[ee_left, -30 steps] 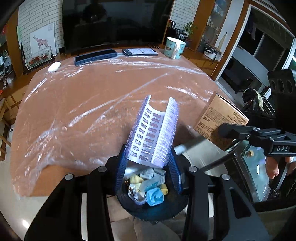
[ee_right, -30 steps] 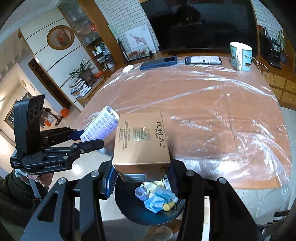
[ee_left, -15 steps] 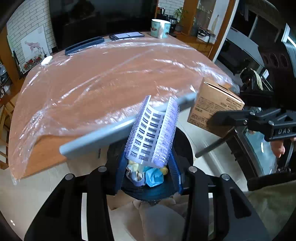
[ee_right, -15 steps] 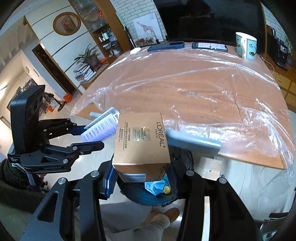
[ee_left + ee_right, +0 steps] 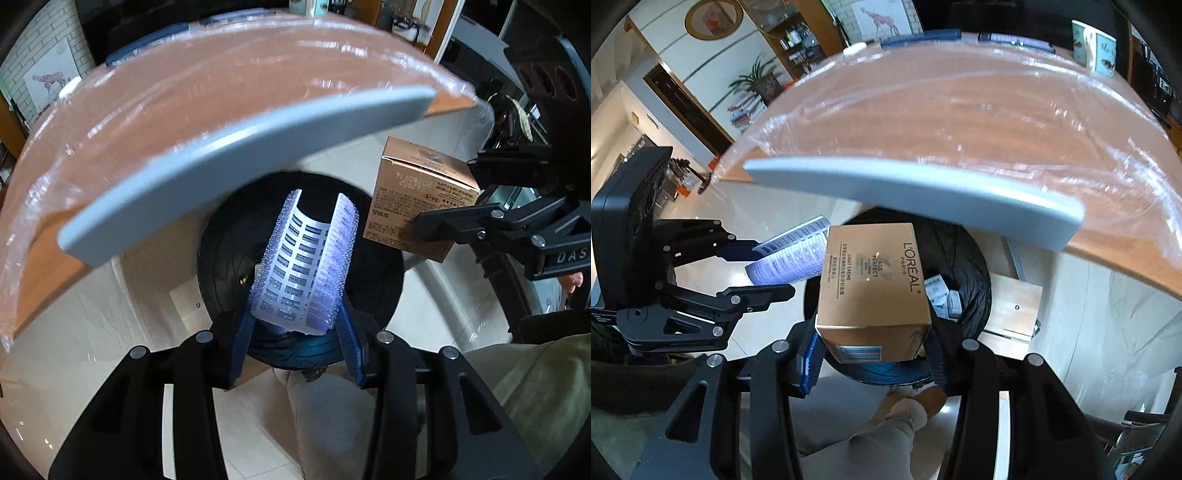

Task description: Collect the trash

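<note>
Behind my tools the wooden table (image 5: 960, 122), wrapped in clear plastic film, curves across the room, and a grey lid (image 5: 236, 155) hangs above the black trash bin (image 5: 384, 280) on the floor. My left gripper (image 5: 295, 328) is clenched on a purple mesh sleeve (image 5: 306, 266); its long axis points away from me, straight over the bin's mouth. My right gripper (image 5: 873, 354) clamps a gold L'Oréal box (image 5: 871, 280), also over the bin, so both only need to let go downward. Inside, I see some small white packets (image 5: 942, 295), I think; the rest is dark.
</note>
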Demonstrator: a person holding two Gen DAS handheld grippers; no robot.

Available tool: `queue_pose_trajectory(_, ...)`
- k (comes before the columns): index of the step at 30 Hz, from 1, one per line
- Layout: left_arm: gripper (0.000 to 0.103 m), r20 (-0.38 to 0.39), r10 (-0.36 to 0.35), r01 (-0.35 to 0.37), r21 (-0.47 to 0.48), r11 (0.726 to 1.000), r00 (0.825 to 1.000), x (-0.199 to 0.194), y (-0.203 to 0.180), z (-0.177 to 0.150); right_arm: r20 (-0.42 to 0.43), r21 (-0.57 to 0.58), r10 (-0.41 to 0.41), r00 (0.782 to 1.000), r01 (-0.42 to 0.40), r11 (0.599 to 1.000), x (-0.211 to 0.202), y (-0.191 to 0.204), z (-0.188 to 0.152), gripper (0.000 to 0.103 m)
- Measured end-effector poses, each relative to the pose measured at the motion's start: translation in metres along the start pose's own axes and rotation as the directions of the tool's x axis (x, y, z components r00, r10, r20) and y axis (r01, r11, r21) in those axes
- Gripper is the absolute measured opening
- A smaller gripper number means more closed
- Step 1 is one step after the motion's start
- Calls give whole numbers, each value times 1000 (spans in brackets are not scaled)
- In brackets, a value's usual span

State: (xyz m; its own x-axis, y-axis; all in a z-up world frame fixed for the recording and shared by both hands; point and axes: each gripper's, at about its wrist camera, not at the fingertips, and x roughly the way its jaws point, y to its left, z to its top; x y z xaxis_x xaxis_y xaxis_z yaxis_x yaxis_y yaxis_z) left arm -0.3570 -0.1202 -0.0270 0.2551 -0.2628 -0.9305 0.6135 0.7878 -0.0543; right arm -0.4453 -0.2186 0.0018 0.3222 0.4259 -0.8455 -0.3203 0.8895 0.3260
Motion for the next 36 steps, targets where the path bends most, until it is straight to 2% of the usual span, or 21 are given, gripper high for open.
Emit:
queue_pose_trajectory(15, 45, -121, 21, -15, 51, 999, 992, 60, 4, 1, -88, 4, -53, 995, 53, 999, 57, -10, -2, 47)
queue_pose_trajectory(17, 49, -121, 30, -23, 56, 998, 992, 64, 2, 3, -100, 15, -67, 993, 69, 998, 63, -14, -1, 49)
queue_pose_trajectory(19, 59, -120, 41, -35, 51, 998, 992, 67, 4, 5, -108, 35, -68, 992, 72, 997, 66, -17, -3, 66)
queue_pose_trajectory(25, 60, -118, 34, -28, 47, 999, 992, 55, 11, 4, -123, 54, -111, 986, 118, 992, 55, -26, -4, 71)
queue_pose_trajectory(27, 60, -94, 27, -22, 56, 998, 995, 39, 12, 6, -109, 37, -106, 988, 111, 993, 37, -22, -1, 71)
queue_pose_trajectory(29, 60, -24, 0, 2, 69, 998, 1000, 7, 12, 10, -66, 0, -73, 995, 73, 997, 12, -13, 4, 71)
queue_pose_trajectory(30, 60, 44, -38, 35, 71, 997, 998, -17, 13, 17, -11, -36, -50, 999, 50, 998, -11, -6, 12, 75)
queue_pose_trajectory(31, 67, 101, -61, 54, 66, 996, 993, -37, 17, 24, 25, -54, -45, 999, 46, 998, -24, -4, 18, 83)
queue_pose_trajectory(32, 79, 158, -66, 57, 58, 997, 985, -55, 21, 30, 76, -69, -46, 996, 52, 996, -39, -4, 26, 88)
queue_pose_trajectory(34, 94, 289, -21, 17, 16, 1000, 957, -86, 39, 50, 190, -57, -113, 975, 126, 990, -66, -13, 53, 99)
queue_pose_trajectory(35, 100, 332, 14, -9, -15, 1000, 943, -94, 52, 59, 223, -37, -145, 964, 157, 987, -73, -19, 63, 99)
queue_pose_trajectory(36, 101, 362, 46, -31, -47, 998, 931, -99, 63, 67, 271, 4, -197, 942, 203, 979, -79, -32, 79, 99)
